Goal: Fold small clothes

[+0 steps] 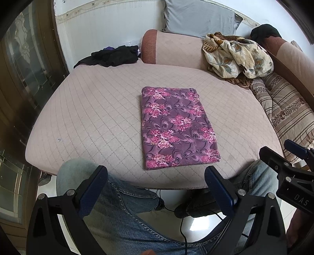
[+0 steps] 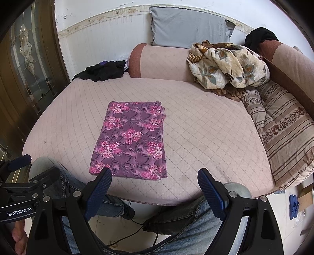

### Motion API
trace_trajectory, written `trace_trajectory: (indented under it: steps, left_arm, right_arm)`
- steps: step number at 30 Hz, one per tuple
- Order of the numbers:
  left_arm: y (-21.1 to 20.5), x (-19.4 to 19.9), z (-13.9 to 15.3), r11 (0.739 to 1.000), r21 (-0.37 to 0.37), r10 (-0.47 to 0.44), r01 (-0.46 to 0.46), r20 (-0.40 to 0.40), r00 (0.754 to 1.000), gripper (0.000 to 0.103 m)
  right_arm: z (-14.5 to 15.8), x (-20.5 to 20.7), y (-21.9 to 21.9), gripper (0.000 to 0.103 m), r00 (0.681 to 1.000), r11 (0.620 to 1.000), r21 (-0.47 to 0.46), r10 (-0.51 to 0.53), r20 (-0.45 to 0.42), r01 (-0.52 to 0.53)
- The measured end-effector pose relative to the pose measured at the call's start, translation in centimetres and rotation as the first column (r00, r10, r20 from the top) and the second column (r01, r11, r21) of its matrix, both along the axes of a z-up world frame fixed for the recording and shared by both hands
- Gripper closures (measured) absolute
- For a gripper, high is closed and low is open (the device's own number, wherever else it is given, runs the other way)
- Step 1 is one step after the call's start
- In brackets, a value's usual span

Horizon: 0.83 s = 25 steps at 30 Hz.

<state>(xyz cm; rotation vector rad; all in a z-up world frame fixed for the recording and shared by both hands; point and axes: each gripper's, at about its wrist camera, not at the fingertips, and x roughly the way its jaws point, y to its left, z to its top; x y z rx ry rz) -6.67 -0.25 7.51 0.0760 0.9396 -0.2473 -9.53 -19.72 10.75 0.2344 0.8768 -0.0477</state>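
A purple cloth with pink flowers (image 1: 176, 127) lies folded into a flat rectangle on the pink quilted sofa seat (image 1: 94, 121). It also shows in the right wrist view (image 2: 131, 141). My left gripper (image 1: 156, 188) is open and empty, held back over the person's knees, short of the seat's front edge. My right gripper (image 2: 155, 190) is open and empty too, just in front of the cloth's near edge. The right gripper also shows at the right side of the left wrist view (image 1: 282, 157).
A black garment (image 1: 111, 56) lies at the seat's back left. A crumpled cream floral cloth (image 1: 237, 56) sits on the backrest at the back right, above a striped quilt (image 1: 286, 117). A grey pillow (image 1: 198, 17) leans on the wall. A cable (image 1: 182, 221) runs on the floor.
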Motion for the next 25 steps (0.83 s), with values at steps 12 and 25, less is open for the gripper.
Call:
trace_trajectory:
  steps: [12,25]
  left_arm:
    - [-1.1,1.3,-0.3,1.0,0.014,-0.004,0.004,0.007,1.0,0.004]
    - [0.3,9.7,-5.0,0.997,-0.071,0.026,-0.032,-0.084,0.996,0.004]
  right_arm:
    - [-0.3,1.2,-0.6,0.011,1.0,1.0,0.006,0.003,-0.005,-0.003]
    - [-6.1,7.4,-5.4,0.011,1.0,0.954,0.299,0.002,-0.007,0.0]
